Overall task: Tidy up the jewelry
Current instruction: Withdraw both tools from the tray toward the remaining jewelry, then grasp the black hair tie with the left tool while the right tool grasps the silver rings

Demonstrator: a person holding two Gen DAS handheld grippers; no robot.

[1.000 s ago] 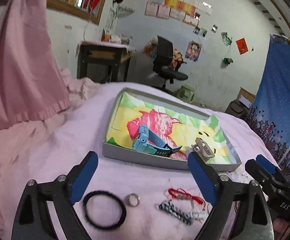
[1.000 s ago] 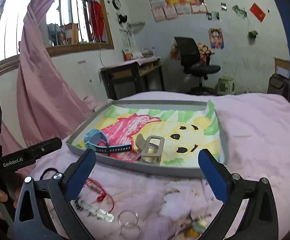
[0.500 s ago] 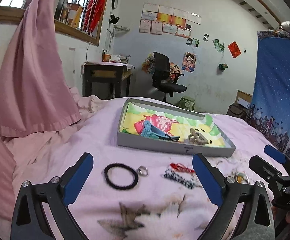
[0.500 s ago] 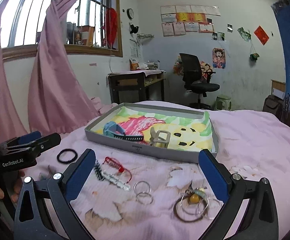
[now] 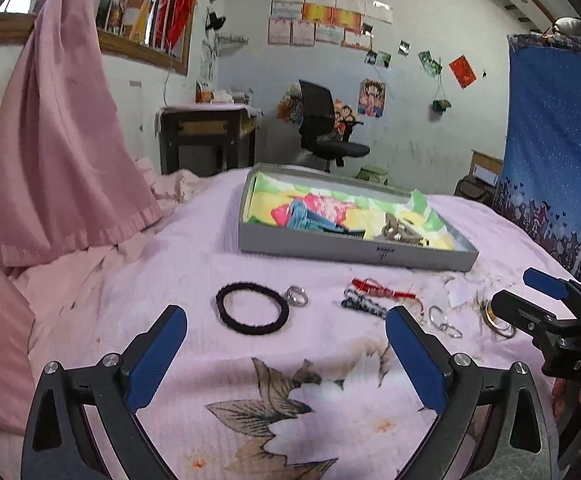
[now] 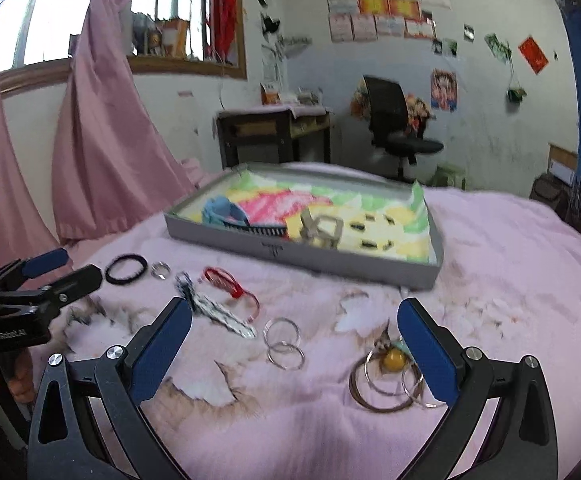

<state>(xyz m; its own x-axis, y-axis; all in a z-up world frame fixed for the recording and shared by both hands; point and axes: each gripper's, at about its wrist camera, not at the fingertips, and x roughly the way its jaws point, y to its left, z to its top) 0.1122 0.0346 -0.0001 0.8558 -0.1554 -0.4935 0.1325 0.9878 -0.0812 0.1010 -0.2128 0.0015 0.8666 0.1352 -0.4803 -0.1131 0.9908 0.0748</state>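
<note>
A grey tray (image 5: 354,254) (image 6: 310,264) with a colourful lining holds a blue watch (image 6: 226,210) and a beige hair clip (image 6: 322,230). On the pink bedsheet in front of it lie a black hair tie (image 5: 252,314) (image 6: 126,269), a silver ring (image 5: 296,295), a black-and-white bracelet (image 6: 214,312), a red cord bracelet (image 6: 232,284), two linked silver rings (image 6: 284,342) and bangles with a yellow bead (image 6: 390,376). My left gripper (image 5: 286,354) is open and empty, just short of the hair tie. My right gripper (image 6: 294,350) is open and empty above the silver rings.
A pink curtain (image 5: 58,152) hangs at the left. A dark desk (image 5: 206,136) and a black office chair (image 5: 326,128) stand beyond the bed. A blue starry hanging (image 5: 554,152) is at the right.
Both grippers have pulled back from the tray and levelled out. More of the loose jewellery on the sheet now shows. Both stay open and empty.
</note>
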